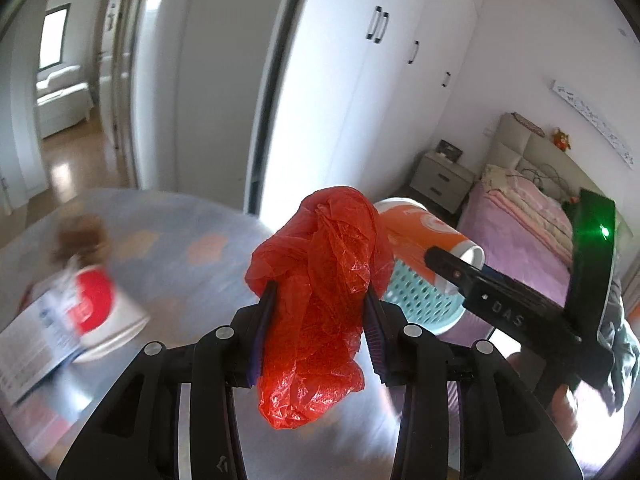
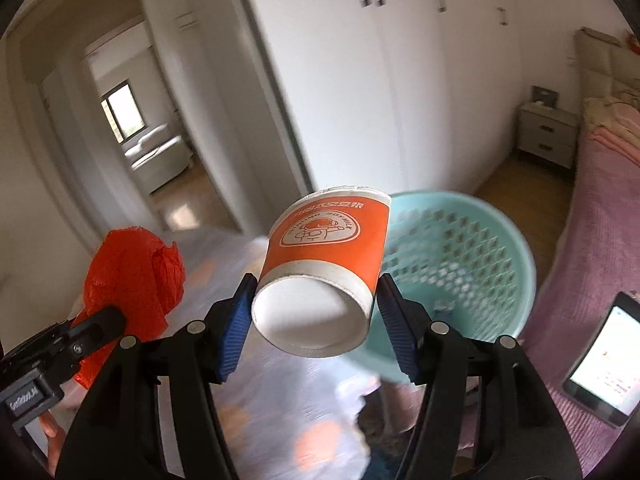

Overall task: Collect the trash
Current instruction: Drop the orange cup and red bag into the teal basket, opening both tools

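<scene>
My left gripper (image 1: 320,292) is shut on a crumpled red plastic bag (image 1: 320,280), which hangs in the air over the rug. My right gripper (image 2: 316,284) holds an orange and white paper cup (image 2: 328,248) on its side, base toward the camera, with both blue pads against its walls. A turquoise perforated basket (image 2: 460,248) stands on the floor just behind and to the right of the cup. The left wrist view shows the cup (image 1: 420,232) in the right gripper (image 1: 452,268) over the basket (image 1: 420,300). The red bag (image 2: 136,272) appears left of the cup.
On the rug (image 1: 180,232) at the left lie a blurred red and white cup (image 1: 96,304) and a printed booklet (image 1: 36,340). A bed with a pink cover (image 1: 520,240) fills the right. A lit phone (image 2: 608,352) lies on it. White wardrobe doors and a nightstand (image 1: 440,176) stand behind.
</scene>
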`<state>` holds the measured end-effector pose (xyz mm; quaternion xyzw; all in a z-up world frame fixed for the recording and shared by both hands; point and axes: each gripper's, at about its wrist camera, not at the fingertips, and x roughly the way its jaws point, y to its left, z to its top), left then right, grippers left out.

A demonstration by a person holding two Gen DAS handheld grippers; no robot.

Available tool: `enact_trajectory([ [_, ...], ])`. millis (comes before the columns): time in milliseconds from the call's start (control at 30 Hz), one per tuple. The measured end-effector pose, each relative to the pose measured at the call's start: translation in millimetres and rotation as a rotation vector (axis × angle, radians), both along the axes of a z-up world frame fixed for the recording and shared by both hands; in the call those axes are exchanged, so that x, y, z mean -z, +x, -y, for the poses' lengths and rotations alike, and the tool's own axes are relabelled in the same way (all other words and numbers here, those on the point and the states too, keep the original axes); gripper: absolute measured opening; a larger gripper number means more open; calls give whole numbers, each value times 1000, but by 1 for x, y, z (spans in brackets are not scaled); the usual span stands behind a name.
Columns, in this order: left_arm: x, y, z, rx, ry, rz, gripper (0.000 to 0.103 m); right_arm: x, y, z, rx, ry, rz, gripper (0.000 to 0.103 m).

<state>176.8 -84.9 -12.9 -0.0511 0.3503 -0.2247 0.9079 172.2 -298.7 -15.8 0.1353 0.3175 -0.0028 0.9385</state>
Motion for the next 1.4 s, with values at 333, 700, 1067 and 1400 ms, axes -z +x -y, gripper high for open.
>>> enact_trajectory([
  [333, 30, 71, 86, 67, 22, -90, 39, 18, 21, 85, 194, 19, -34, 58],
  [700, 78, 113, 137, 91, 97, -191, 47, 46, 43, 129, 259, 27, -98, 58],
  [1067, 66, 105, 111, 61, 36, -169, 63, 52, 46, 120, 230, 40, -111, 59],
  [1400, 29, 53, 49, -9, -36, -89, 63, 24, 24, 85, 159, 34, -47, 59],
])
